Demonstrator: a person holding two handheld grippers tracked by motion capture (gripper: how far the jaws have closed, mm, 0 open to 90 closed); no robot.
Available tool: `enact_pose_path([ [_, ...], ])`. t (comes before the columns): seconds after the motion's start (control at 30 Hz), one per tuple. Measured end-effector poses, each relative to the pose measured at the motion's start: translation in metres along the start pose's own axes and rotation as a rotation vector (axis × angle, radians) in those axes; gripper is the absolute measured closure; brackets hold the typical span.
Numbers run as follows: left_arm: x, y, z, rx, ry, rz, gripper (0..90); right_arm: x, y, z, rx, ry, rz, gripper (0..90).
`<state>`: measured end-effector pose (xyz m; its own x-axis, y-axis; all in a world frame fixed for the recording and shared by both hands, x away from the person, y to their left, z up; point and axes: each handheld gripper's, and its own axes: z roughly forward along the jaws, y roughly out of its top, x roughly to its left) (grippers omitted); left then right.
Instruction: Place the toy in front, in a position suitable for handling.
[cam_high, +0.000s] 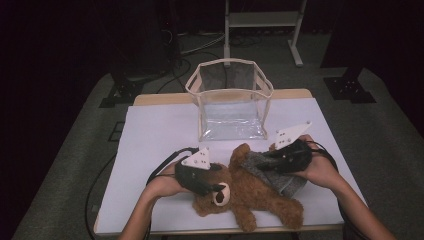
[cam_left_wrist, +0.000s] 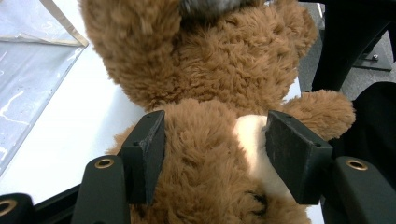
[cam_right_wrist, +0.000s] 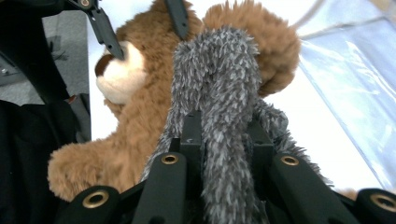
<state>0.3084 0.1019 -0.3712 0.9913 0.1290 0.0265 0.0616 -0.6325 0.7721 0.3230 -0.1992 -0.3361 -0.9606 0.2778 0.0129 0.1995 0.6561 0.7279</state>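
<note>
At about eight o'clock on the table (cam_high: 150, 130), the teddy bear (cam_high: 250, 192) is gripped at the head by the left gripper (cam_high: 212, 182). Toward four o'clock, a grey fuzzy cloth (cam_right_wrist: 219, 98) draped over the bear is clenched by the right gripper (cam_high: 265, 159). A clear bag (cam_high: 231, 100) is set at twelve o'clock.

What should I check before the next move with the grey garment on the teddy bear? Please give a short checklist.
1. Left gripper pressing on both sides of the teddy bear head: ok.
2. Right gripper shut on the grey garment: ok.
3. Garment lies over the bear's body: ok.
4. Bear lies fully on the table: ok, though one leg is close to the near edge.
5. Clear bag standing open behind the bear: ok.
6. Garment free of snags underneath: cannot tell.
</note>
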Motion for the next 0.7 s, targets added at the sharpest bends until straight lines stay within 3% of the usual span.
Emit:
enact_pose_path([
  [0.2,0.0,0.004,-0.004,-0.001,0.008,0.017,35.9,0.007,-0.002,0.024,0.034,0.04,-0.008,74.1],
  [0.3,0.0,0.009,-0.007,-0.019,0.031,0.023,33.9,0.01,-0.006,0.022,0.016,0.033,-0.005,74.3],
  [0.37,0.0,0.012,-0.003,-0.003,0.045,0.029,33.9,0.011,-0.008,0.021,0.017,0.033,-0.008,74.3],
  [0.5,0.001,0.012,0.005,0.021,0.015,0.017,36.1,0.013,-0.007,0.018,0.005,0.033,-0.02,74.2],
  [0.7,0.001,0.01,0.005,0.018,0.009,0.007,38.0,0.006,0.003,0.004,-0.066,-0.015,-0.015,74.3],
])
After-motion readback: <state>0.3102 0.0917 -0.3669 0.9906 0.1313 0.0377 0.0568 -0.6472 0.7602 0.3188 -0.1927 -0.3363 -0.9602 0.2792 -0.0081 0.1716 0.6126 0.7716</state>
